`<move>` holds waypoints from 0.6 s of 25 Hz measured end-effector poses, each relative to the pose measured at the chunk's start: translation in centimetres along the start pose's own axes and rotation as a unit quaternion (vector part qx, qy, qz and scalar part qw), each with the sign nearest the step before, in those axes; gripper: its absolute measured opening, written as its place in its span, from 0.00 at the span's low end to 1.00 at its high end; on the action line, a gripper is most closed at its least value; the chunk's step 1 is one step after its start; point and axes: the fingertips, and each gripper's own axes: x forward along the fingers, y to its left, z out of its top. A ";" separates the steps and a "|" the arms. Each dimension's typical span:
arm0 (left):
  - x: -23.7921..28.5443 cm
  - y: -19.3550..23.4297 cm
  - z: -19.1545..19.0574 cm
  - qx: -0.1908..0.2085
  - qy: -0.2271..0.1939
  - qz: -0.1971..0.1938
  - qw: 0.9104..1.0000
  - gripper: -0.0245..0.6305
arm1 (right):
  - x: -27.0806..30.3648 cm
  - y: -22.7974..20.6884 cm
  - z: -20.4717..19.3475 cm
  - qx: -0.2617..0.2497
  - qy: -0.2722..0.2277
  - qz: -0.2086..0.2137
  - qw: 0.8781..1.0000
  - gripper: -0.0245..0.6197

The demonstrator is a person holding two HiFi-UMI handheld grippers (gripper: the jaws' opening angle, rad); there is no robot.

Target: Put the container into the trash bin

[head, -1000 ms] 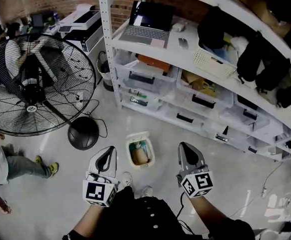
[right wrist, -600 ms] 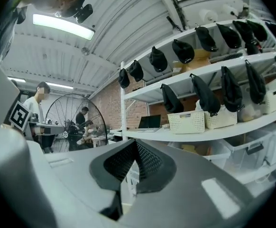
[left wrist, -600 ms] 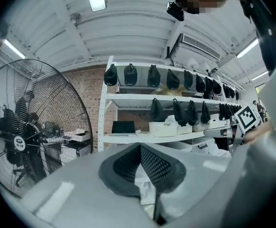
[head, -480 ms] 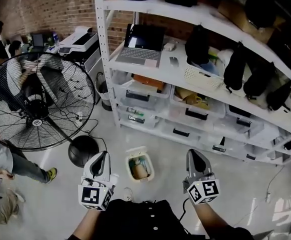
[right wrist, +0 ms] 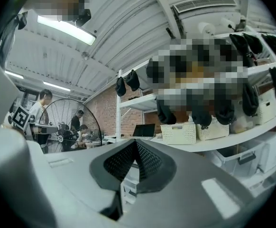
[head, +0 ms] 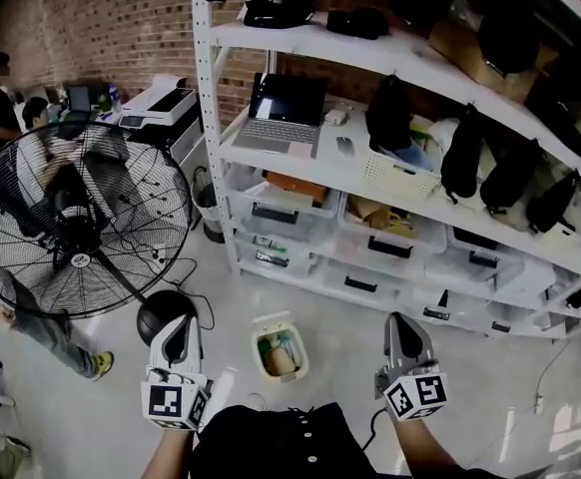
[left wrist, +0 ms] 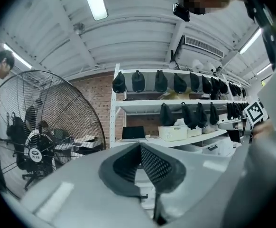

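Observation:
A small white trash bin (head: 263,325) stands open on the floor in front of the shelves. A brownish container (head: 282,361) lies inside it beside something teal. My left gripper (head: 178,329) hangs to the bin's left, held upright, jaws shut with nothing between them. My right gripper (head: 401,324) hangs to the bin's right, also shut and empty. In the left gripper view the left gripper (left wrist: 140,147) points up at the shelves. In the right gripper view the right gripper (right wrist: 135,145) does the same. The bin does not appear in either gripper view.
A large black floor fan (head: 71,223) stands at the left, its round base (head: 161,310) near my left gripper. A white shelf rack (head: 207,118) with a laptop (head: 283,113), plastic drawers and hanging bags fills the right. People sit and stand at the far left.
The head view has tilted up, so the bin and both grippers sit lower in the picture. Both grippers drew back toward my body and spread slightly apart, staying shut.

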 end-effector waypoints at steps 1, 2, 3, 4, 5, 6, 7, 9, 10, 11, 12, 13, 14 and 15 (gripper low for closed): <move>-0.1 0.3 0.1 0.002 -0.002 0.003 1.000 0.04 | 0.0 0.0 0.2 -0.001 -0.002 0.000 1.000 0.08; -0.1 0.5 0.1 0.004 -0.004 0.006 1.000 0.04 | 0.1 0.0 0.3 -0.003 -0.004 0.000 1.000 0.08; -0.1 0.6 0.2 0.005 -0.006 0.008 1.000 0.04 | 0.2 0.1 0.4 -0.006 -0.004 0.000 1.000 0.08; -0.1 0.7 0.5 0.006 -0.007 0.008 1.000 0.04 | 0.3 0.2 0.4 -0.010 -0.004 0.000 1.000 0.08; 0.0 0.6 0.8 0.006 -0.006 0.007 1.000 0.04 | 0.4 0.3 0.4 -0.013 -0.003 -0.001 1.000 0.08; 0.0 0.5 1.0 0.004 -0.001 0.008 1.000 0.04 | 0.5 0.4 0.3 -0.016 -0.003 -0.001 1.000 0.08; 0.1 0.3 1.1 0.001 0.009 0.009 1.000 0.04 | 0.6 0.5 0.3 -0.017 -0.003 -0.001 1.000 0.08; 0.2 0.1 1.4 -0.005 0.020 0.008 1.000 0.04 | 0.8 0.7 0.2 -0.019 -0.002 0.000 1.000 0.08; 0.2 0.1 1.4 -0.004 0.009 0.005 1.000 0.04 | 1.0 0.9 0.3 -0.019 -0.003 0.002 1.000 0.08; 0.2 0.2 1.4 -0.003 -0.001 0.004 1.000 0.04 | 1.1 1.0 0.4 -0.019 -0.004 0.004 1.000 0.08; 0.2 0.3 1.2 -0.002 -0.004 0.006 1.000 0.04 | 1.2 1.2 0.5 -0.018 -0.004 0.006 1.000 0.08; 0.2 0.3 1.1 -0.004 -0.002 0.009 1.000 0.04 | 1.3 1.3 0.5 -0.018 -0.004 0.007 1.000 0.08; 0.2 0.2 1.2 -0.008 0.002 0.013 1.000 0.04 | 1.4 1.3 0.5 -0.018 -0.005 0.008 1.000 0.08; 0.3 0.2 1.4 -0.009 0.004 0.015 1.000 0.04 | 1.5 1.3 0.6 -0.018 -0.005 0.008 1.000 0.08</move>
